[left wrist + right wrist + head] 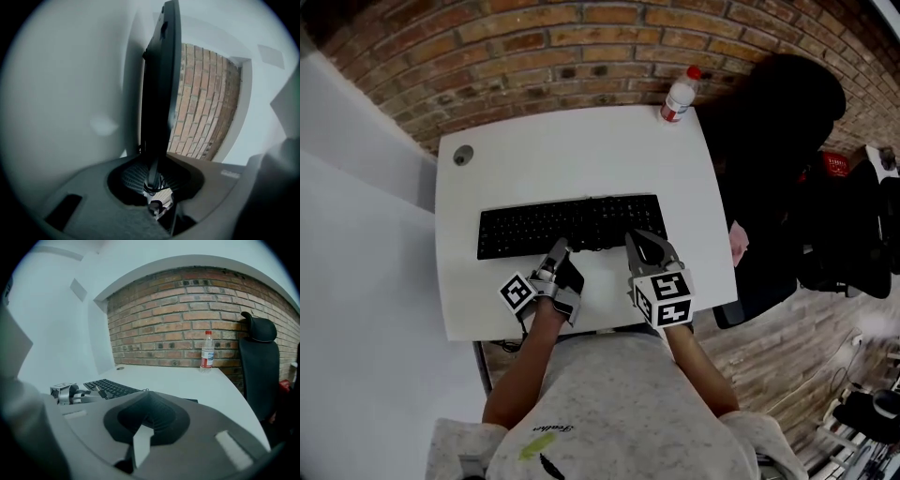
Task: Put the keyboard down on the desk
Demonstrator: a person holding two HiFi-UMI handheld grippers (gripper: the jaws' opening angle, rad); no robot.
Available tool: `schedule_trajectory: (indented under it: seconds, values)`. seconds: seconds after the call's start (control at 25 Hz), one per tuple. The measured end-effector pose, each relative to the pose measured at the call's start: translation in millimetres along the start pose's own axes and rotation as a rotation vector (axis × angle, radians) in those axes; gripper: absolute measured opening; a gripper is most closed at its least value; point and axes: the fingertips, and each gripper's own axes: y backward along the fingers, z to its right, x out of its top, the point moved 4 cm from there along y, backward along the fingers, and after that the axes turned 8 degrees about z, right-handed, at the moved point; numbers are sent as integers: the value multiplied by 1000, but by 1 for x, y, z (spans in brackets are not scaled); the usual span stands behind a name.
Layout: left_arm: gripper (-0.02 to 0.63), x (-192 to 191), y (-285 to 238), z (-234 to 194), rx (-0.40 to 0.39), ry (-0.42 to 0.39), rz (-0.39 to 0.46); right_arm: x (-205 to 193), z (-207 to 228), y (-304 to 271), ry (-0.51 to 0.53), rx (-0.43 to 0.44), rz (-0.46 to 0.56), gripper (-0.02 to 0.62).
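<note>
A black keyboard (572, 225) stretches across the middle of the white desk (581, 155), and it looks flat. My left gripper (558, 255) is at its near edge, left of centre. In the left gripper view the keyboard (159, 93) stands edge-on and runs down into the left gripper (152, 177), whose jaws are shut on its edge. My right gripper (640, 242) is at the near edge toward the keyboard's right end. In the right gripper view the right gripper (145, 394) has its jaws together with nothing showing between them. The keyboard (110, 387) lies just beyond and to the left.
A water bottle (679, 97) stands at the desk's far right corner by the brick wall. A black office chair (778, 141) is right of the desk. A round cable hole (463, 155) sits at the far left corner. A white partition borders the left side.
</note>
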Motion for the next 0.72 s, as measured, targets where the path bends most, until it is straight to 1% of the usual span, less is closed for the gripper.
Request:
schedule_trajectory:
  seconds: [0.16, 0.32, 0.4, 0.48, 0.56, 0.64, 0.72]
  values:
    - [67, 0, 1, 0, 12, 16, -14, -2, -10, 3, -5, -36, -9, 11]
    - [72, 5, 5, -9, 56, -10, -21, -5, -18, 7, -16, -67, -19, 11]
    - [75, 2, 4, -2, 55, 15, -13, -6, -20, 9, -17, -80, -21, 11]
    - [103, 1, 4, 0, 63, 34, 2, -8, -20, 13, -18, -89, -22, 11]
    - [144, 1, 8, -7, 96, 23, 8, -10, -21, 16, -20, -93, -24, 11]
    - [152, 2, 12, -12, 132, -1, 7, -11, -23, 17, -21, -91, -26, 11]
    - [166, 1, 12, -10, 141, -3, 12, -11, -24, 17, -21, -84, -27, 11]
